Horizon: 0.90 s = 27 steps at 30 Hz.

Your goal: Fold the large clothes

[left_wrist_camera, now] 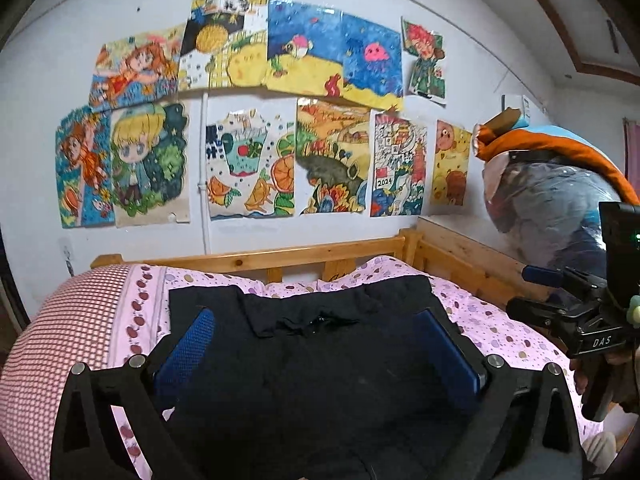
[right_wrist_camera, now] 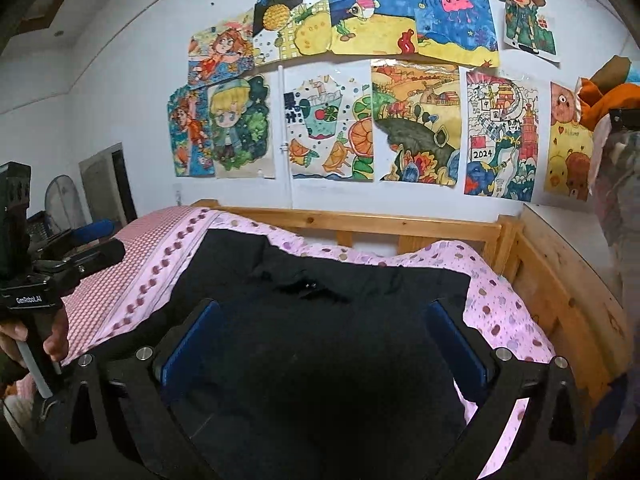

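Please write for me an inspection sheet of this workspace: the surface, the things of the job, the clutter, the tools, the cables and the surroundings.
Surface: pink dotted bed cover on a wooden bed frame.
Job's things: black garment spread on the cover, wrinkled near its far edge, not yet folded.
Clutter: nothing seen on the cover besides the garment.
Tools: left tool open above the garment, gripping nothing; right tool open likewise.
Cables: nothing seen on the bed.
Surroundings: children's drawings on the white wall; wrapped bundle with orange fabric at the right; fan and doorway at the left.
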Tool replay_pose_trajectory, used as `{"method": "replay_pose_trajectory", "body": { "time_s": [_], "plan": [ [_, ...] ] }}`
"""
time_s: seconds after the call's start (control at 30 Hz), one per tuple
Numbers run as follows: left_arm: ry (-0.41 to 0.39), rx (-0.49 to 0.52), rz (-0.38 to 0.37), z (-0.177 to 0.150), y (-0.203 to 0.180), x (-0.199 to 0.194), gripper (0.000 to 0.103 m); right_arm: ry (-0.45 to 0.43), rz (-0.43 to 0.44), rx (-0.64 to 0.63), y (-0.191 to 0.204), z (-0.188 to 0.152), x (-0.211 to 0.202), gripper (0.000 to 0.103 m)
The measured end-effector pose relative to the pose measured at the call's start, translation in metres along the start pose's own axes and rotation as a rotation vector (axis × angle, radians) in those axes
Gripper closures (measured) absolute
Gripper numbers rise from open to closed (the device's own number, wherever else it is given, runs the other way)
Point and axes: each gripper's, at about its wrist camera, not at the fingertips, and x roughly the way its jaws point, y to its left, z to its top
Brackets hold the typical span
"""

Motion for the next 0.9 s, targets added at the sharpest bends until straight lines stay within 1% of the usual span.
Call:
{"method": "replay_pose_trajectory", "body": {
  "time_s": [0.23, 0.33, 0.43, 0.53, 0.7, 0.8, 0.9],
  "plan": [
    [-0.017, 0.032, 0.023, -0.016, -0.014, -0.047, 0.000, -0.006, -0.012, -0.030, 0.015, -0.021, -0.052, 0.002],
    [0.000, 0.031, -0.001, -0.030, -0.018, -0.063, 0.000, -0.013, -0.016, -0.036, 0.023, -0.031, -0.072, 0.002],
    [0.011, 0.017, -0.007, -0.043, -0.020, -0.076, 0.000, -0.026, -0.020, -0.052, 0.031, -0.042, -0.090, 0.002],
    [0.032, 0.006, -0.005, -0.054, -0.019, -0.085, 0.000, -0.028, -0.018, -0.059, 0.038, -0.053, -0.101, 0.002],
    [0.061, 0.026, 0.008, -0.071, -0.017, -0.098, 0.000, -0.010, -0.001, -0.065, 0.049, -0.074, -0.116, 0.002],
    [0.081, 0.022, 0.012, -0.083, -0.013, -0.105, 0.000, -0.009, -0.002, -0.102, 0.058, -0.089, -0.124, 0.002],
    [0.098, 0.010, 0.034, -0.094, -0.010, -0.111, 0.000, -0.003, 0.004, -0.122, 0.064, -0.104, -0.130, 0.002]
  ]
}}
